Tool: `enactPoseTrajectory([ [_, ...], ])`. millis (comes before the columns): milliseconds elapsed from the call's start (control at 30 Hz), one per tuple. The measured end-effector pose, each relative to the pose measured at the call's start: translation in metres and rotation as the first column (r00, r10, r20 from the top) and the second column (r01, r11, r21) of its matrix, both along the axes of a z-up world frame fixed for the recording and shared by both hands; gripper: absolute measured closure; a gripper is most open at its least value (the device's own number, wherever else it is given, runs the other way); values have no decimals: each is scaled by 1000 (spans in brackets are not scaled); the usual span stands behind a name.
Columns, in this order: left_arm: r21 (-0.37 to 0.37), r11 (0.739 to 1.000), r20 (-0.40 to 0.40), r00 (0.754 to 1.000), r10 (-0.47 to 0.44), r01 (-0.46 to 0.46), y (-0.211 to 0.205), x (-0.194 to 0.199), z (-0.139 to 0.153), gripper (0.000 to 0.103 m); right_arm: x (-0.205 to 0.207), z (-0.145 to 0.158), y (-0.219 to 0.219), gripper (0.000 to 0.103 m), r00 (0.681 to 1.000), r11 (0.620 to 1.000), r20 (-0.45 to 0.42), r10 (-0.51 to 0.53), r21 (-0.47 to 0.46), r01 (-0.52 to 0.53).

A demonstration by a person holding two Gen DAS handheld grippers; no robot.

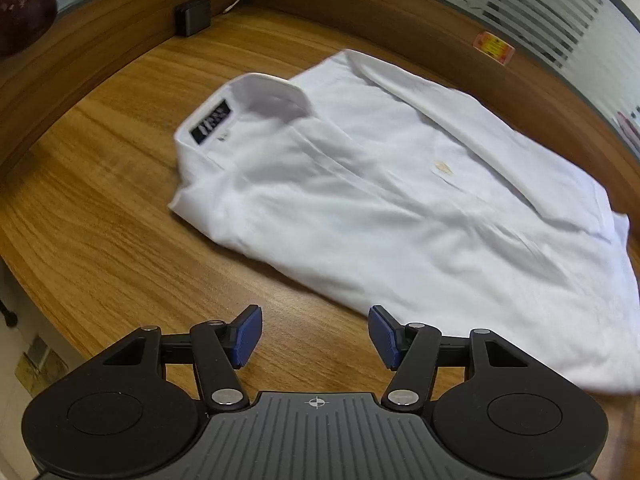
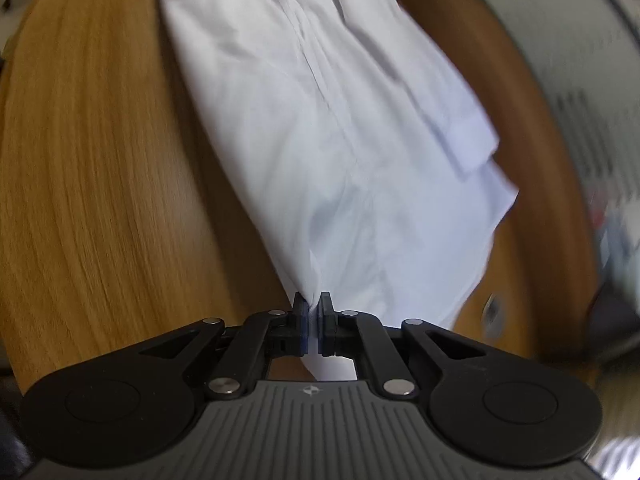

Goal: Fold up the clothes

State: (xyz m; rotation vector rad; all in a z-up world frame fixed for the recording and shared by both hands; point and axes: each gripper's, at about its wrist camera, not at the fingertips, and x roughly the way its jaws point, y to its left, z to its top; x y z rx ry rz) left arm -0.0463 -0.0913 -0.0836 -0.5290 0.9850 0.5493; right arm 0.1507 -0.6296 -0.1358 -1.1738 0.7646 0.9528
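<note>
White shirt (image 1: 360, 184) ahead of released left hand-held gripper (image 1: 316, 334), hem seemingly clenched in right hand-held gripper (image 2: 313, 320)

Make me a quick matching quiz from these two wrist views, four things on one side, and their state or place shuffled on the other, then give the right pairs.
Things:
1. left gripper
2. right gripper
3. collar label
4. small black box

States or places:
A. shut on the white shirt
B. at the table's far edge by a white cable
C. open, holding nothing
D. inside the shirt collar

Pairs: 1-C, 2-A, 3-D, 4-B
</note>
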Motion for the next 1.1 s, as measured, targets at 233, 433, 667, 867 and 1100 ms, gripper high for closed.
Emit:
enactPoseTrajectory([
  [233, -19, 1000, 12, 1000, -1, 1, 19, 9, 4, 41, 19, 34, -2, 73, 964, 965, -165, -207, 128, 229],
  [433, 26, 984, 11, 984, -175, 175, 24, 48, 9, 42, 34, 42, 45, 71, 920, 915, -286, -266, 226, 335],
  [667, 62, 935, -16, 937, -348, 348, 29, 104, -6, 48, 60, 29, 95, 71, 856, 846, -391, -339, 272, 459],
  [867, 18, 919, -77, 917, -391, 394, 41, 129, -39, 48, 79, -11, 110, 70, 799, 818, -417, -433, 192, 543],
  [1100, -10, 873, -46, 872, -487, 487, 50, 131, -14, 48, 90, 10, 118, 70, 794, 837, -440, -420, 149, 526],
])
